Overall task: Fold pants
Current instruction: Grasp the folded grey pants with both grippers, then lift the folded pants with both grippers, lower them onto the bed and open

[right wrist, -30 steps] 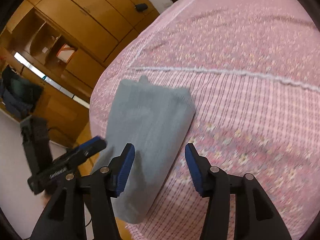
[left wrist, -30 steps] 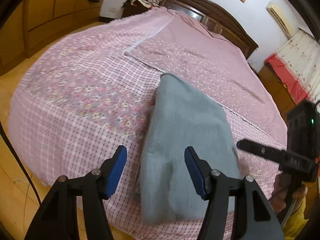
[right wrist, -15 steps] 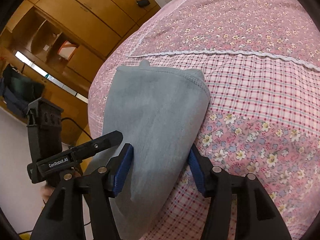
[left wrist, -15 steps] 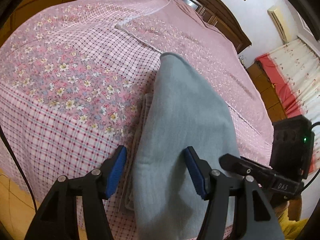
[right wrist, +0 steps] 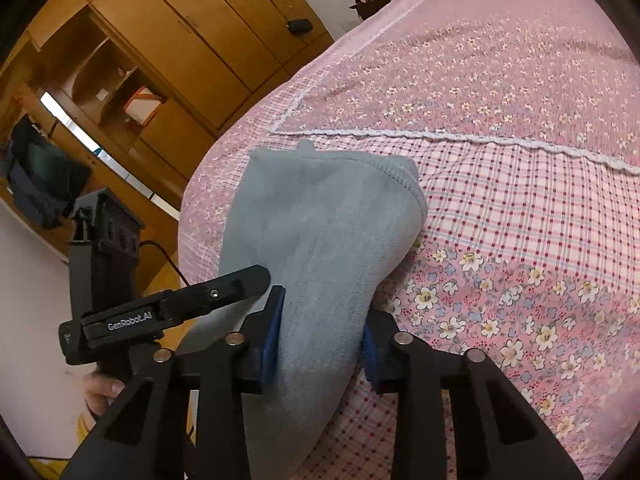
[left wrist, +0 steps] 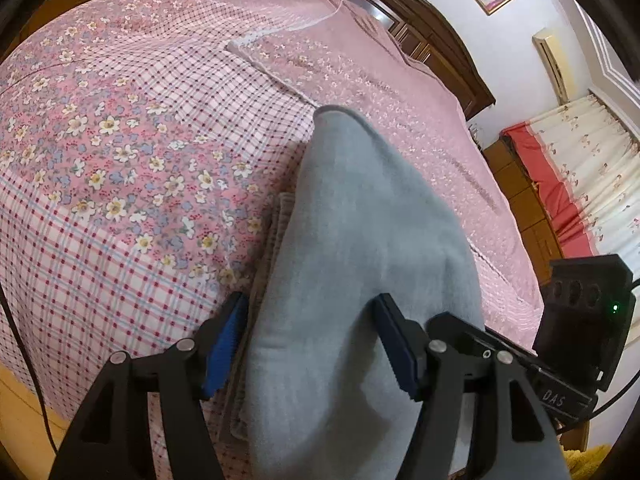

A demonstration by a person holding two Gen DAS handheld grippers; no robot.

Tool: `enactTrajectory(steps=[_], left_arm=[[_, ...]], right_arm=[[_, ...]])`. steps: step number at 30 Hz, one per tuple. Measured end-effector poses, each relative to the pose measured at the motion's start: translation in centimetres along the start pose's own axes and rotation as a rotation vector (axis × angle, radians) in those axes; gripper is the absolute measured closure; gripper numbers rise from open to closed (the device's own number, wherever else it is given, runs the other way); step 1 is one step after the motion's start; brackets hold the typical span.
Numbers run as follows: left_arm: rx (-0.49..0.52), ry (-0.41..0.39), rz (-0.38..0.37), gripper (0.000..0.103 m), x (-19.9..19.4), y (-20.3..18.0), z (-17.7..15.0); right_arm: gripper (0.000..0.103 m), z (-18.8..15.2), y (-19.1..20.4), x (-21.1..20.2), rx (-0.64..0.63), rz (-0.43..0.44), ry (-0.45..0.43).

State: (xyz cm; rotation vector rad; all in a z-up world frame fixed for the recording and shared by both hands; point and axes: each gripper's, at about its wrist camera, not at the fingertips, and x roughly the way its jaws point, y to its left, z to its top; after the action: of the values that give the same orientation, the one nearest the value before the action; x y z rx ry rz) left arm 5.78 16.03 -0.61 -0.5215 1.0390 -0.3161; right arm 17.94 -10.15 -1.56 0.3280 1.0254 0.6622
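The grey-blue pants (left wrist: 360,240) lie folded in a long stack on the pink bed, near its foot edge; they also show in the right wrist view (right wrist: 320,240). My left gripper (left wrist: 308,344) is open, its blue-padded fingers straddling the near end of the stack. My right gripper (right wrist: 320,336) straddles the same near end from the other side, jaws narrowed against the cloth. Each gripper shows in the other's view: the right one (left wrist: 520,368) and the left one (right wrist: 180,312).
The bed (left wrist: 120,160) has a pink floral and checked cover with a white lace seam (right wrist: 440,136). A dark wooden headboard (left wrist: 420,20) stands at the far end. Wooden wardrobes (right wrist: 160,40) line the wall. A red-trimmed curtain (left wrist: 580,168) hangs at right.
Both grippers have moved forward and down onto the near end of the pants. The right gripper's jaws have narrowed around the cloth.
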Motion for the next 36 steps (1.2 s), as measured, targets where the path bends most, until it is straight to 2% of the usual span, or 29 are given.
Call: enactTrajectory(steps=[7,13,18,28,31,36], left_arm=[[-0.008,-0.026,-0.037,0.043,0.5,-1.3,-0.5],[0.012,-0.063,-0.058,0.055,-1.2,-3.5,-1.4],[0.021,-0.076,-0.107,0.056,-1.2,-5.6,-1.9],[0.141,-0.055,-0.188,0.057,0.7,-13.5,-1.2],[0.183,-0.041,-0.204,0.062,1.9,-16.0,-1.1],[0.269,-0.007,-0.186,0.064,5.4,-20.4,-0.2]], right_arm=[[0.076,0.3,0.1,-1.6,-0.01,0.039,-0.014],[0.076,0.6,0.0,-4.5,-0.029,0.05,-0.063],[0.076,0.7,-0.6,-7.6,-0.071,0.022,-0.105],[0.076,1.6,-4.3,-14.9,-0.091,-0.029,-0.201],[0.077,2.0,-6.1,-16.4,-0.086,-0.075,-0.219],[0.077,2.5,-9.3,-17.5,-0.039,-0.112,-0.239]])
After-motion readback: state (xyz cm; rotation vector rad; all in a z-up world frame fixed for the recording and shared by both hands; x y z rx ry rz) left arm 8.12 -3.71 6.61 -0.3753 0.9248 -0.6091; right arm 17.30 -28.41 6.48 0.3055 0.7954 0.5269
